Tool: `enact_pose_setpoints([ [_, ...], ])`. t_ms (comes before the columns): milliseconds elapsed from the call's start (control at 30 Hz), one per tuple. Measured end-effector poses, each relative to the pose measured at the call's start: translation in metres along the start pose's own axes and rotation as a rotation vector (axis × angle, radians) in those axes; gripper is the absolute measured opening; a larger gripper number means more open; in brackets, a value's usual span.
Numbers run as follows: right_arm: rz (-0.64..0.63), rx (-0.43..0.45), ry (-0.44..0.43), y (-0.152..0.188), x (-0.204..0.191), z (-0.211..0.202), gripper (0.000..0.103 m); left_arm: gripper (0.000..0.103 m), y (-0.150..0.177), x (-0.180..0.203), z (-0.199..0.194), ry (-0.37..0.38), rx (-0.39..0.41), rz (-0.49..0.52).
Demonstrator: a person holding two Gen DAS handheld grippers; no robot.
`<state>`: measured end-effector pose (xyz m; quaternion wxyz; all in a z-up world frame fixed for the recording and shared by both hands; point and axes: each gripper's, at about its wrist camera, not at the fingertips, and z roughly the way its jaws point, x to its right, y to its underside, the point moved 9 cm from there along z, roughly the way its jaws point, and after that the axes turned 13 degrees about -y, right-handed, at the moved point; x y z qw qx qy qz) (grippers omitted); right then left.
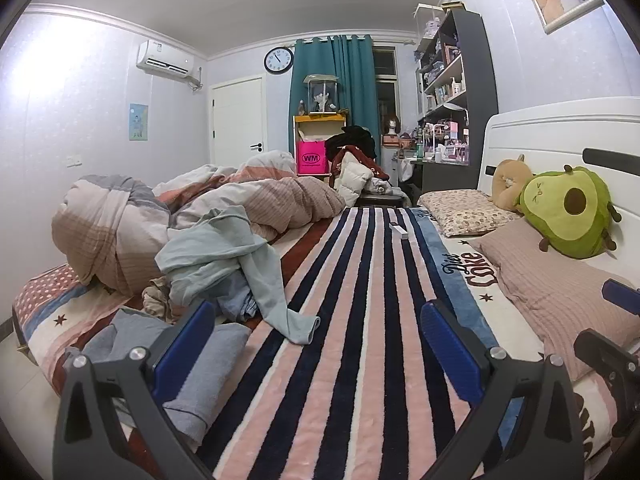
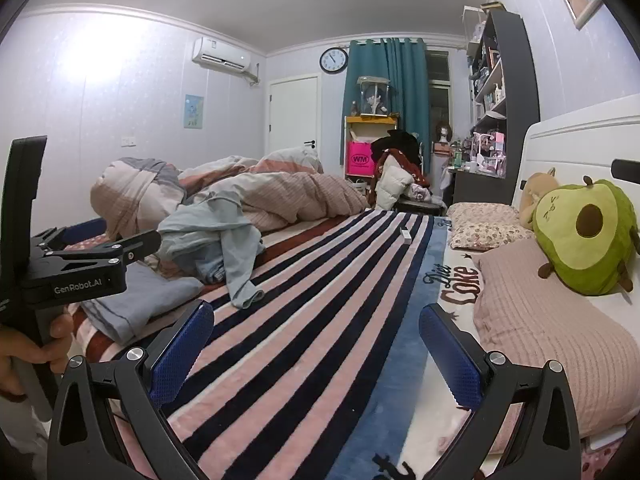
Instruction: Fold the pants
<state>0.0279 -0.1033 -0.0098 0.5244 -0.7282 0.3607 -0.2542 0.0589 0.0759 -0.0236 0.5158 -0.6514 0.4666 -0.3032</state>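
Left wrist view: both my claws, left gripper [image 1: 316, 344] and right gripper [image 2: 316, 340], hang spread apart and empty since the crumpled pants [image 1: 224, 264] sit ahead-left, ungrabbed.

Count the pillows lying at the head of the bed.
2. A floral pillow lies farther off, beside the headboard; a pink ribbed pillow lies nearer, with the avocado plush resting on it. Others may be hidden under the bunched duvet.

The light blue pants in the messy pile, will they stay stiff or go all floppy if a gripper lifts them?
Probably floppy: the light blue pants lie crumpled, one leg trailing limp across the striped blanket. They look thin, so likely light. They may drag the tangled clothes pile along.
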Motion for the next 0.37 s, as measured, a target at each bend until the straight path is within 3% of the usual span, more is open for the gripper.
enact_pose_setpoints([
  [367,0.002,0.0,0.003,-0.0005,-0.0021,0.0013,0.102,0.102,0.0014,0.0,0.0019,0.001,-0.003,0.002],
])
